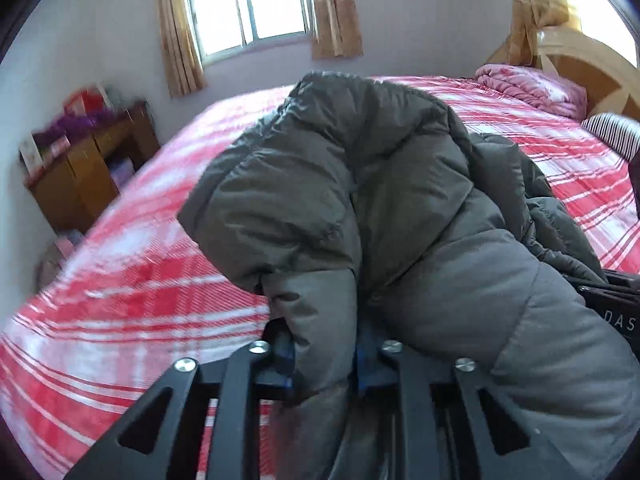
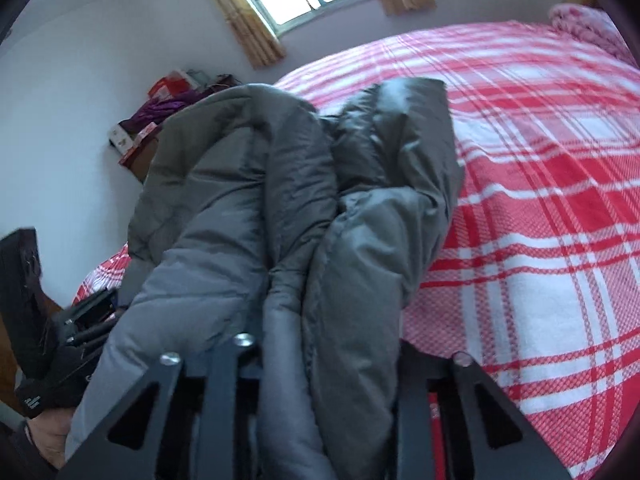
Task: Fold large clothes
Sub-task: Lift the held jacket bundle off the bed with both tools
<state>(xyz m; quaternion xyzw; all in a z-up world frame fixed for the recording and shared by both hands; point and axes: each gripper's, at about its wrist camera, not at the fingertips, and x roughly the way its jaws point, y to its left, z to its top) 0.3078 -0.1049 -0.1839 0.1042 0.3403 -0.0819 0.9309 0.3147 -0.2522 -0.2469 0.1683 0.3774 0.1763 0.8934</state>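
A grey puffer jacket (image 1: 360, 200) hangs bunched above the red and white plaid bed (image 1: 140, 280). My left gripper (image 1: 324, 356) is shut on a fold of the jacket, its blue pads (image 1: 286, 354) pressed into the fabric. The right gripper shows at the right edge of the left wrist view (image 1: 616, 312). In the right wrist view the jacket (image 2: 300, 208) drapes over my right gripper (image 2: 328, 344), which is shut on a thick fold of it; the fingertips are hidden by fabric. The left gripper (image 2: 84, 320) shows at the lower left there.
The plaid bed (image 2: 540, 220) spreads wide under the jacket. A pink folded quilt (image 1: 532, 88) and a striped pillow (image 1: 616, 132) lie by the wooden headboard (image 1: 588, 64). A cluttered wooden cabinet (image 1: 84, 168) stands by the wall. A curtained window (image 1: 248, 4) is behind.
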